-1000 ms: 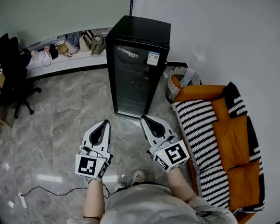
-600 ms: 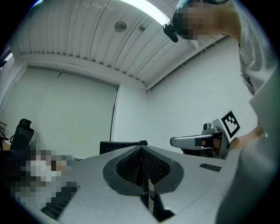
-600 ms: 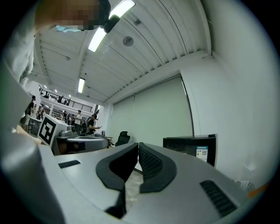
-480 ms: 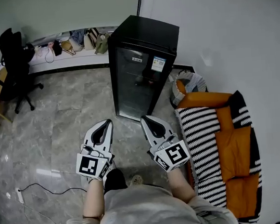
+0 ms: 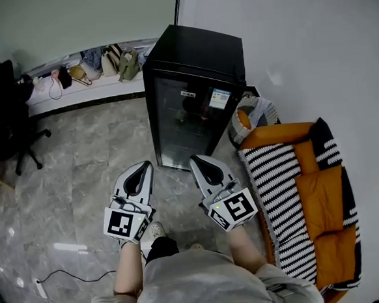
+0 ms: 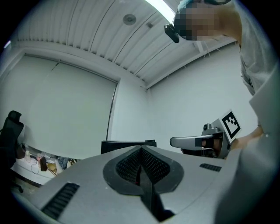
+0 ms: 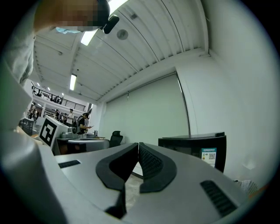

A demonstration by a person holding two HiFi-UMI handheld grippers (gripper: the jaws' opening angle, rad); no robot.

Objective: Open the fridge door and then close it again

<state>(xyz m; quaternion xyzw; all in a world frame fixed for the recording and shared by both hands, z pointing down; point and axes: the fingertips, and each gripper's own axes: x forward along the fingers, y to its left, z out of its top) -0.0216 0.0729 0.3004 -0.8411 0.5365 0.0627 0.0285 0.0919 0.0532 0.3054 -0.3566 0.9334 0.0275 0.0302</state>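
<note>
Head view puts the black fridge [image 5: 193,52] in the upper middle of the frame, its glass door [image 5: 181,125] closed (a sticker sits near the door's upper right corner). Just below it, clear of the door, the left gripper [image 5: 144,165] and right gripper [image 5: 195,159] point toward it, each with jaws pressed together on nothing. A striped sofa [image 5: 278,193] lies at right, an office chair [image 5: 2,97] at upper left.

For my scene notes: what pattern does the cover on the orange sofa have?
The cover has black-and-white stripes; head view shows it best.
</note>
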